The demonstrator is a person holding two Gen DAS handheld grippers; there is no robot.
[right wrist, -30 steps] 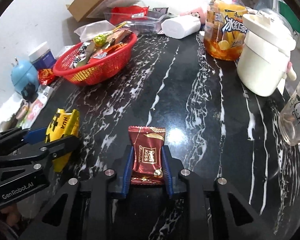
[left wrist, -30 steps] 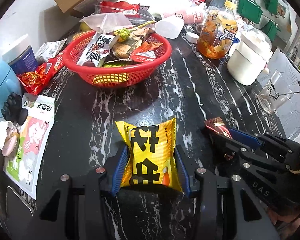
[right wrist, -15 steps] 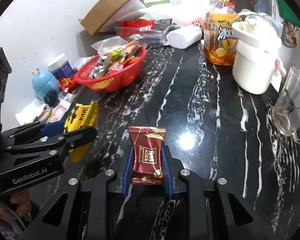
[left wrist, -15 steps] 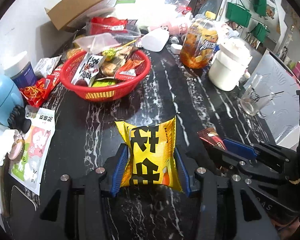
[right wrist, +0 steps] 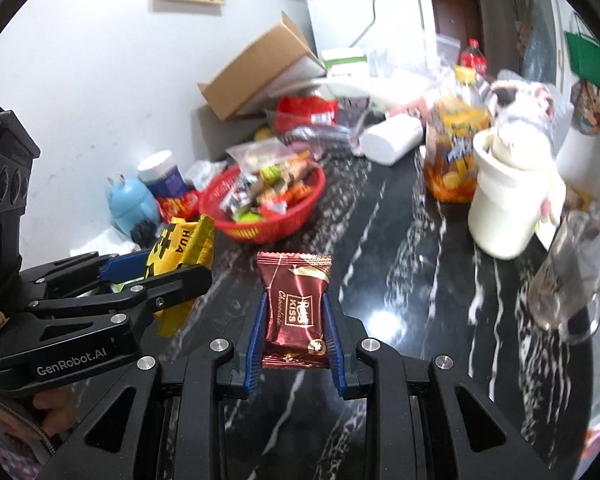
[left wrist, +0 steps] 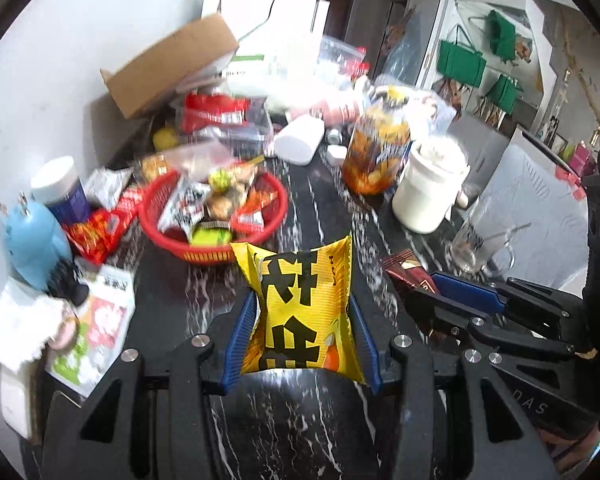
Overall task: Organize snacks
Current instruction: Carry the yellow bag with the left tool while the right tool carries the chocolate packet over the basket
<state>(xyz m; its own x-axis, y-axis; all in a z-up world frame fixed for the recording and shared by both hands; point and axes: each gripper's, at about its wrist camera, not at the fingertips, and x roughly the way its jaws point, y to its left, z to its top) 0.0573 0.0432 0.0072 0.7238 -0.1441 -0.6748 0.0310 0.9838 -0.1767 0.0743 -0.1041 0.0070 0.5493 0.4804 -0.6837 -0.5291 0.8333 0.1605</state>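
Note:
My left gripper (left wrist: 302, 320) is shut on a yellow snack bag (left wrist: 302, 304) with black characters, held above the black marble table (left wrist: 320, 208). My right gripper (right wrist: 294, 312) is shut on a dark red chocolate packet (right wrist: 296, 300). The red basket (left wrist: 216, 220) full of mixed snacks sits ahead and left of both grippers; it also shows in the right wrist view (right wrist: 268, 204). The right gripper with its packet shows at the right of the left wrist view (left wrist: 416, 284). The left gripper and yellow bag (right wrist: 184, 256) show at the left of the right wrist view.
A white lidded pot (left wrist: 428, 188), an orange drink bottle (left wrist: 380, 152) and a glass mug (left wrist: 480, 244) stand on the right. A cardboard box (left wrist: 172, 64), a blue figure (left wrist: 32, 236), a jar (left wrist: 60, 192) and loose packets (left wrist: 96, 328) crowd the left and back.
Both grippers have risen and tilted up with their snacks still held. More of the wall and room shows, and the basket looks smaller and farther.

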